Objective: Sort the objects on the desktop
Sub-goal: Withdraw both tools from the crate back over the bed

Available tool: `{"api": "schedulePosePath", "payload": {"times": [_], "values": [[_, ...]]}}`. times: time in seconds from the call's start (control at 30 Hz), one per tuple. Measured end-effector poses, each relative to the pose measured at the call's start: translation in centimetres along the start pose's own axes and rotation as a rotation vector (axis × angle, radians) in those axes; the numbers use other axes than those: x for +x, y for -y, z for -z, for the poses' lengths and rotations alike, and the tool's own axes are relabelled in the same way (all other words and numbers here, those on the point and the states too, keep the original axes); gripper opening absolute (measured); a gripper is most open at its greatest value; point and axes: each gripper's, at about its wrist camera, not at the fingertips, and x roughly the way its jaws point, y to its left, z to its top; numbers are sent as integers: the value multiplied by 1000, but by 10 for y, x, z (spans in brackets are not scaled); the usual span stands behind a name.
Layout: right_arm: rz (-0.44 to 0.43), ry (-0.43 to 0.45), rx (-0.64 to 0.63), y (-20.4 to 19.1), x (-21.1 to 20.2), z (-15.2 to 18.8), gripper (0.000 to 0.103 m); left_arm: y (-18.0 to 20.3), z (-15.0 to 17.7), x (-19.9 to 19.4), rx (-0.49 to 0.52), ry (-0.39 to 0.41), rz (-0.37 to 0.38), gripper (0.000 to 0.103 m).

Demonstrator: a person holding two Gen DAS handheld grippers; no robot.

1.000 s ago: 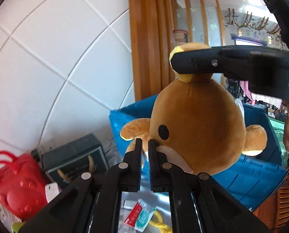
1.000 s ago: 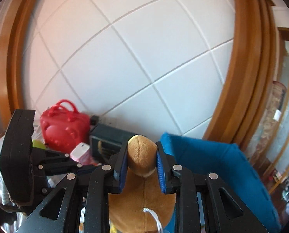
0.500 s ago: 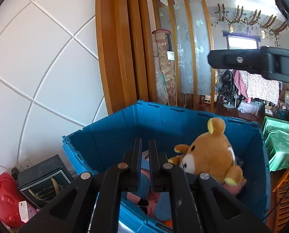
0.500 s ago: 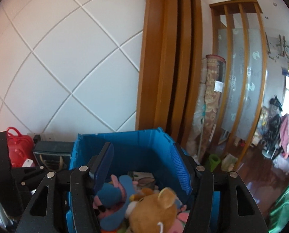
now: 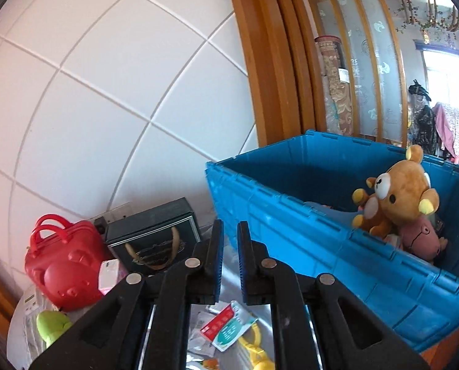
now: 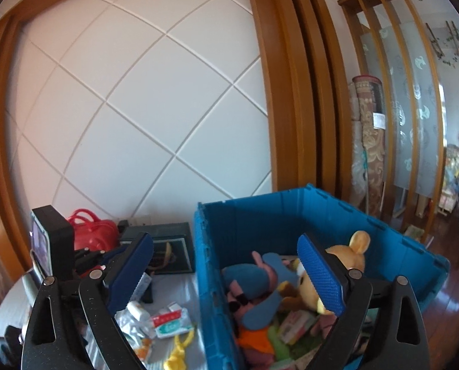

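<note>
In the blue crate [image 5: 306, 240] lies the brown bear plush [image 5: 399, 191]; right gripper [image 6: 226, 274] jaws opening wide, empty, left gripper [image 5: 230, 246] jaws parting slightly, narrow gap, empty.

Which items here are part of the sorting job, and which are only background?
Job:
blue crate
brown bear plush, in the crate
red bag
dark gift box
red-green packet

Background:
tiled wall
wooden frame
rolled carpet
</note>
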Motion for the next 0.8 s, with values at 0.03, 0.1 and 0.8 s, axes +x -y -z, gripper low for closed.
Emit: {"api": "schedulePosePath", "payload": {"times": [0.03,0.1,0.8], "values": [[-7,0,-3,-10,-2,2,101,-9,6,-6,-4,-3,-16,21],[-28,-12,-14,-32,-2,7,102,-31,18,-19,-29,9,-41,52],[-172,-120,-24,-203,-12,60,102,-194,103,-107,-85,-6,-258,87]]}}
